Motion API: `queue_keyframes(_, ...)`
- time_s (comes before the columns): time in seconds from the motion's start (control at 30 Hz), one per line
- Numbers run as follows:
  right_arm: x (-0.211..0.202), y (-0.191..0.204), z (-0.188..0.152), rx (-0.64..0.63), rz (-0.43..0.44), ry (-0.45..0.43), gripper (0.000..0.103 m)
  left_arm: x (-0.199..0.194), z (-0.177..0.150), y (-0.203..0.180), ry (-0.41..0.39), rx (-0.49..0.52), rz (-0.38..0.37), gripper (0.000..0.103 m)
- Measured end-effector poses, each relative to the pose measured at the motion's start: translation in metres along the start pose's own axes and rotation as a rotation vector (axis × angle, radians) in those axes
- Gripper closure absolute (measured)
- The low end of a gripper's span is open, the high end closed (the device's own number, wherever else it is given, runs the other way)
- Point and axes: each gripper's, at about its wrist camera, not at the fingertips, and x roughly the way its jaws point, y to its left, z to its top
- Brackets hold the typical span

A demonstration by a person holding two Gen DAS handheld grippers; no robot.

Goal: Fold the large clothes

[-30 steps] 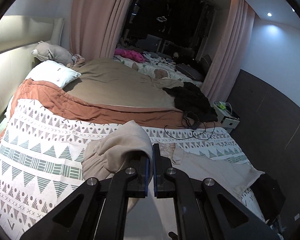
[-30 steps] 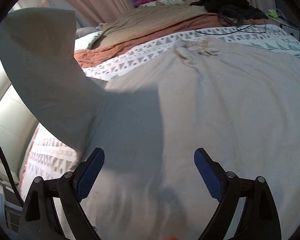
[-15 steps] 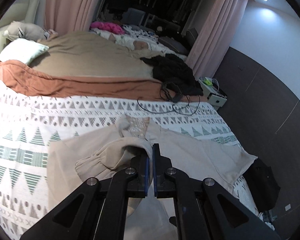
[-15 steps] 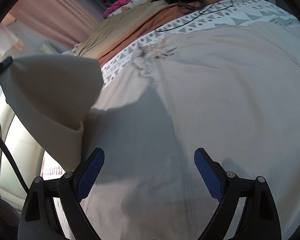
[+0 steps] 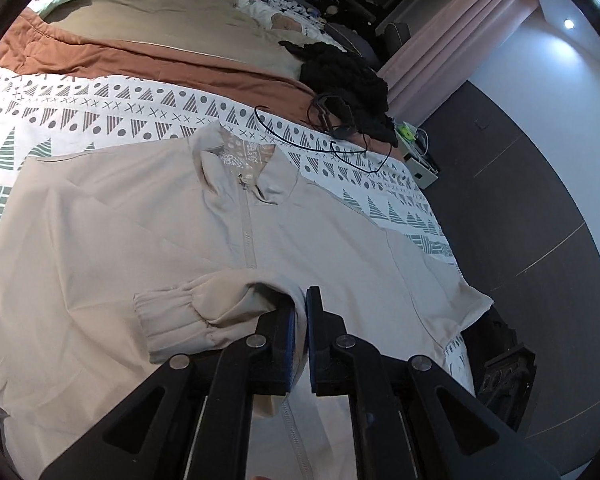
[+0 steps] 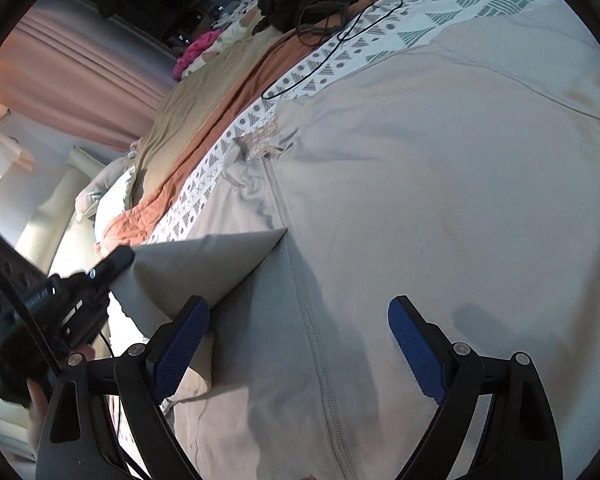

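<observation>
Sleeve has come down from mid-air, now folded across the beige jacket lying flat on the patterned bed. Left hand-held gripper clamped on the sleeve fabric; right hand-held gripper spread wide, empty, above the zipper.

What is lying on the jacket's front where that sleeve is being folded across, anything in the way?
Nothing visible. The left gripper is shut on the sleeve, and the jacket front beneath shows bare fabric. The black cable lies beyond the collar.
</observation>
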Motion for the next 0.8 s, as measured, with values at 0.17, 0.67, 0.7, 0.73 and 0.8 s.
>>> queue_keyframes(0.17, -0.011, -0.004, 0.001, 0.023, -0.001, -0.021, 0.012, -0.013, -0.012, 0.001, -0.013, -0.035, -0.059, 0.001)
queue_keyframes(0.67, -0.016, 0.034, -0.011, -0.118, -0.012, -0.031, 0.012, -0.085, -0.065, 0.046, -0.125, -0.227, 0.036, 0.000)
queue_keyframes(0.7, -0.015, 0.039, -0.013, -0.137, -0.011, -0.028, 0.012, -0.093, -0.067, 0.050, -0.152, -0.228, 0.079, 0.000)
queue_keyframes(0.73, -0.014, 0.046, -0.016, -0.159, -0.006, -0.025, 0.012, -0.101, -0.070, 0.056, -0.177, -0.228, 0.115, 0.000)
queue_keyframes(0.8, -0.013, 0.057, -0.020, -0.201, 0.015, -0.023, 0.012, -0.111, -0.074, 0.069, -0.205, -0.240, 0.156, 0.000)
